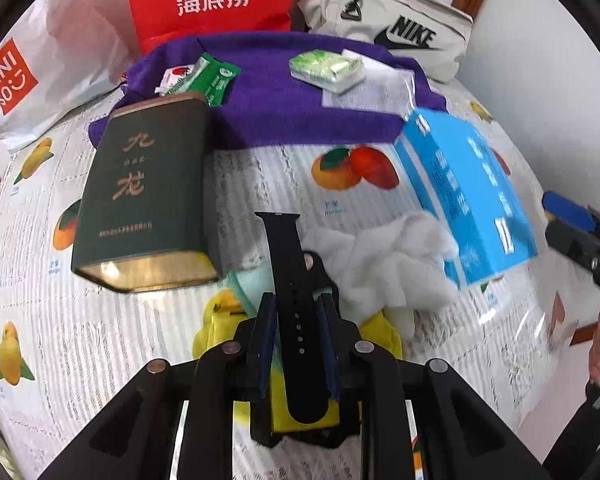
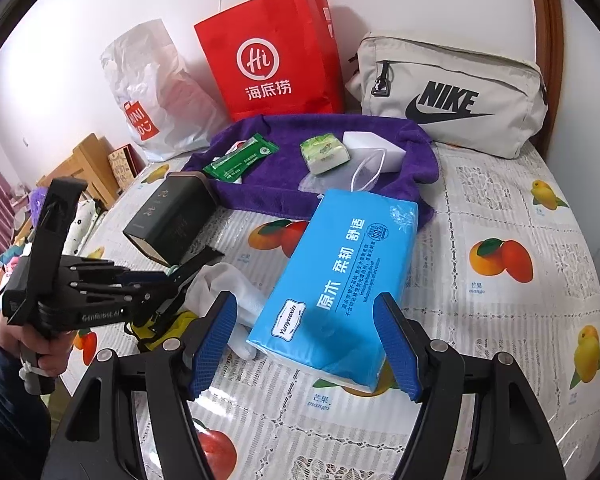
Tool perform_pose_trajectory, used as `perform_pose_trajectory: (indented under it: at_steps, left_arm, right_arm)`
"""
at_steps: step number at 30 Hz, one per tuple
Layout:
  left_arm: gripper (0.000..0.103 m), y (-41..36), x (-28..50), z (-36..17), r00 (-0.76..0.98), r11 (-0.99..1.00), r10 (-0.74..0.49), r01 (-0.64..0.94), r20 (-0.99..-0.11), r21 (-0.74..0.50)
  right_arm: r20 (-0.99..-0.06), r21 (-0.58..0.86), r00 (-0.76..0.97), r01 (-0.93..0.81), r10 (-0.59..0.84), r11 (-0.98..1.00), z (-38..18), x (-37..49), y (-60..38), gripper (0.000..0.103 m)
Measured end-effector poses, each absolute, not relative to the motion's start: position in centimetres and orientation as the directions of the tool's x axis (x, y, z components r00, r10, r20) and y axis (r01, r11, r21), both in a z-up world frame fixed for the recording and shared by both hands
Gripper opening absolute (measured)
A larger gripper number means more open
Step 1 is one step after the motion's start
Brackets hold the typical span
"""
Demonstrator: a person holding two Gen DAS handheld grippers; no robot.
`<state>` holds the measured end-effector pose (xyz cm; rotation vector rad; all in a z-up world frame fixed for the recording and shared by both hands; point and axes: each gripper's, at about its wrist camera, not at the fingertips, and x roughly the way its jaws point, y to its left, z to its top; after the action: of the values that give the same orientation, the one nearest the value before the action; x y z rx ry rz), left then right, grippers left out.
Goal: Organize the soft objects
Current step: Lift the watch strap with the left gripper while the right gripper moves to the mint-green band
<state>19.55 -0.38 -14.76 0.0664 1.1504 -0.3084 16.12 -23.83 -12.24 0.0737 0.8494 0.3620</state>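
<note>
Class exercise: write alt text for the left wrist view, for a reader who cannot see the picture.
The left gripper is shut on a black watch strap, above a yellow soft item and white cloth on a fruit-print tablecloth. A dark green tin lies left, a blue tissue pack right, a purple towel behind.
</note>
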Motion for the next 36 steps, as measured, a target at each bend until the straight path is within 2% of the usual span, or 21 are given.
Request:
perform_pose_trajectory:
  at_steps: [5,9,14,20,28,36]
  left_arm:
    - [0.021,-0.6,19.6,-15.2,0.364,0.958,-0.195,0.272,-0.91,-0.097]
    - [0.03,-1.3,20.5,-15.0,0.371,0.959,-0.173,0.276,-0.913,-0.069]
    - [0.03,-2.1,21.5,-15.9,0.347,0.956,-0.142,0.291,-0.927,-0.037]
    - [0.021,-2.3,21.3,-15.8,0.35,0.948,-0.167,0.314,-0.922,-0.052]
    - [0.022,-2.6,21.1,-16.2,0.346,0.948,-0.15,0.318,-0.926,-0.034]
    - [0.019,-1.0,20.1,-13.9,0.404,0.947,-0.235,0.299,-0.884,-0.115]
  right_arm:
    - [-0.723,0.204,0.599,-0.291,0.344,0.935,-12.3,16.1,-23.7,0.07]
    - [-0.721,0.208,0.6,-0.289,0.346,0.934,-12.2,16.0,-23.7,0.07]
    - [-0.722,0.199,0.602,-0.291,0.341,0.936,-12.1,16.0,-23.7,0.07]
    - [-0.725,0.203,0.6,-0.282,0.338,0.938,-12.1,16.2,-23.9,0.07]
    - [-0.729,0.196,0.593,-0.3,0.343,0.934,-11.9,15.9,-23.1,0.07]
    - [-0.716,0.171,0.607,-0.326,0.345,0.93,-10.5,15.1,-22.0,0.07]
